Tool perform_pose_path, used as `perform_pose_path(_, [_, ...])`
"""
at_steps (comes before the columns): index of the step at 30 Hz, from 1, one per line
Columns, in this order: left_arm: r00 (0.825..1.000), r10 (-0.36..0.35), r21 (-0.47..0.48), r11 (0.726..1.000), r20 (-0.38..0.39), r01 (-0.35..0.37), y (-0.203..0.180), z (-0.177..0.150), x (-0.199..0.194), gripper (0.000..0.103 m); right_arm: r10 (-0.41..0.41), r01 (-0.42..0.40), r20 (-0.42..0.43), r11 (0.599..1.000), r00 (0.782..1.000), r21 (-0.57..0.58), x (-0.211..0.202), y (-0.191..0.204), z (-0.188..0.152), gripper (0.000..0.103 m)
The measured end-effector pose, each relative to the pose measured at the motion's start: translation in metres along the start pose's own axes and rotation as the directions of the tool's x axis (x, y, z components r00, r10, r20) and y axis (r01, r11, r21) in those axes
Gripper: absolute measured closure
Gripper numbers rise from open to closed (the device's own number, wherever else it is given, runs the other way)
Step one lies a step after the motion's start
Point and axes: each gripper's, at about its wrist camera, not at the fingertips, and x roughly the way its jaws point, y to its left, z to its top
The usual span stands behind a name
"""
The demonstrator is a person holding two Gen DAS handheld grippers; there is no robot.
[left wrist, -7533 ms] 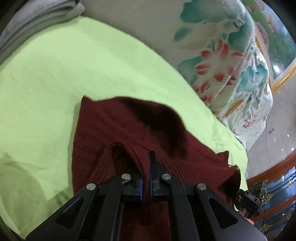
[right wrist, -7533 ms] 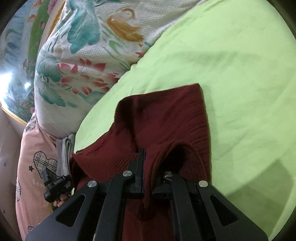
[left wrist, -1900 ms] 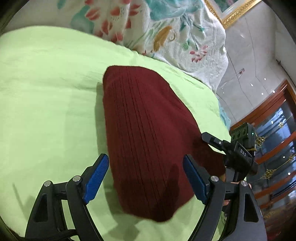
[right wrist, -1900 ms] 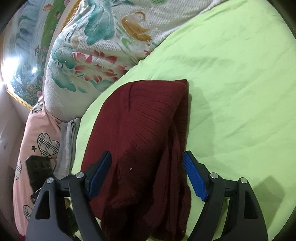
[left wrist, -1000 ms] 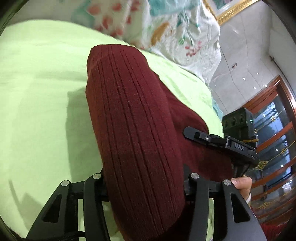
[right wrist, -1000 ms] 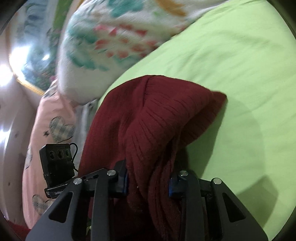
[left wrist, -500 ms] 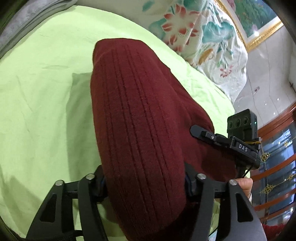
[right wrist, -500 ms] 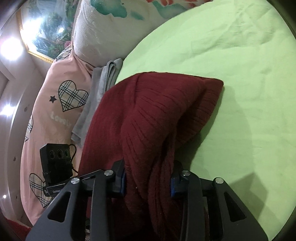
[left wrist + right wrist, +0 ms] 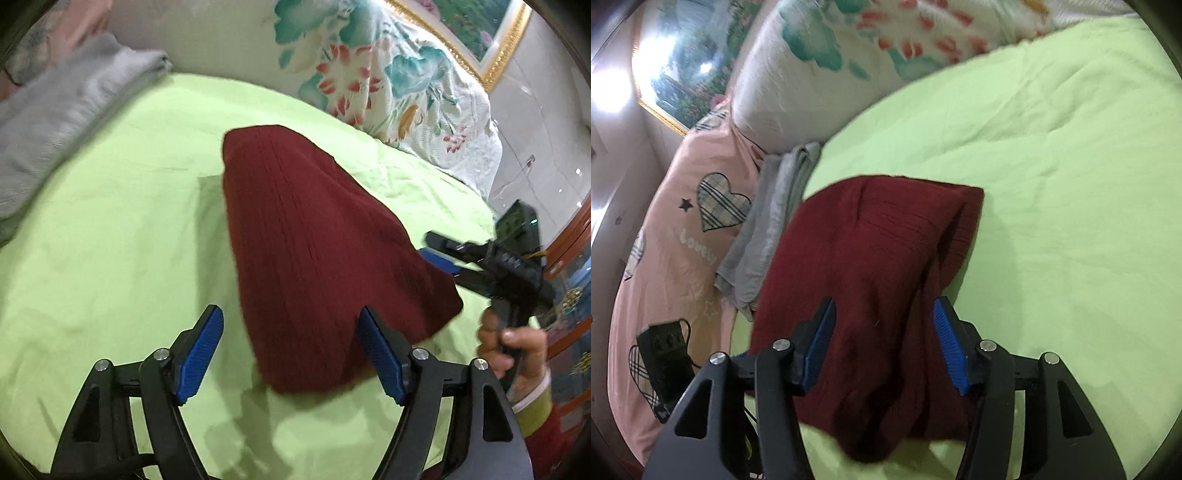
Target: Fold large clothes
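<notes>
The folded dark red knitted garment (image 9: 314,243) lies on the green bed sheet (image 9: 122,229). My left gripper (image 9: 291,350) is open, its blue pads either side of the garment's near end, not clamped on it. In the right wrist view the same garment (image 9: 864,266) lies between the open blue pads of my right gripper (image 9: 886,339), which is also empty. The right gripper shows in the left wrist view (image 9: 443,258) at the garment's right edge, held by a hand.
A folded grey garment (image 9: 62,118) lies at the sheet's far left, also in the right wrist view (image 9: 772,221). A floral quilt (image 9: 369,74) is behind. A pink pillow with hearts (image 9: 683,229) lies beside the grey garment. Bare green sheet (image 9: 1071,184) spreads to the right.
Half a second ago both grippers were shut on the red garment; now both have opened and drawn back a little, and the garment lies on the sheet nearer the grey garment.
</notes>
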Motion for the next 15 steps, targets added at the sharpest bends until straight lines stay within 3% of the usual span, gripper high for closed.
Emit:
perform_pose_path(6, [0.995, 0.102, 0.104, 0.989, 0.011, -0.103, -0.018, -0.042, -0.005, 0.026, 0.031, -0.031, 0.006, 0.999, 0.999, -0.012, -0.021, 0.010, -0.030, 0.047])
perform_pose_path(12, [0.972, 0.227, 0.136, 0.963, 0.056, -0.232, -0.017, -0.041, 0.013, 0.031, -0.006, 0.006, -0.044, 1.000, 0.999, 0.001, 0.001, 0.005, -0.043, 0.047])
perform_pose_path(13, [0.969, 0.239, 0.140, 0.959, 0.066, -0.247, -0.017, -0.040, 0.015, 0.038, -0.004, 0.005, -0.050, 1.000, 0.999, 0.003, 0.004, 0.005, -0.044, 0.048])
perform_pose_path(14, [0.965, 0.249, 0.148, 0.955, 0.080, -0.258, -0.017, -0.039, 0.017, 0.046, -0.006, 0.006, -0.059, 1.000, 0.998, 0.000, 0.008, 0.005, -0.045, 0.065])
perform_pose_path(15, [0.964, 0.249, 0.159, 0.952, 0.093, -0.261, -0.019, -0.039, 0.016, 0.067, -0.008, 0.007, -0.070, 1.000, 0.998, -0.003, 0.011, 0.005, -0.045, 0.079])
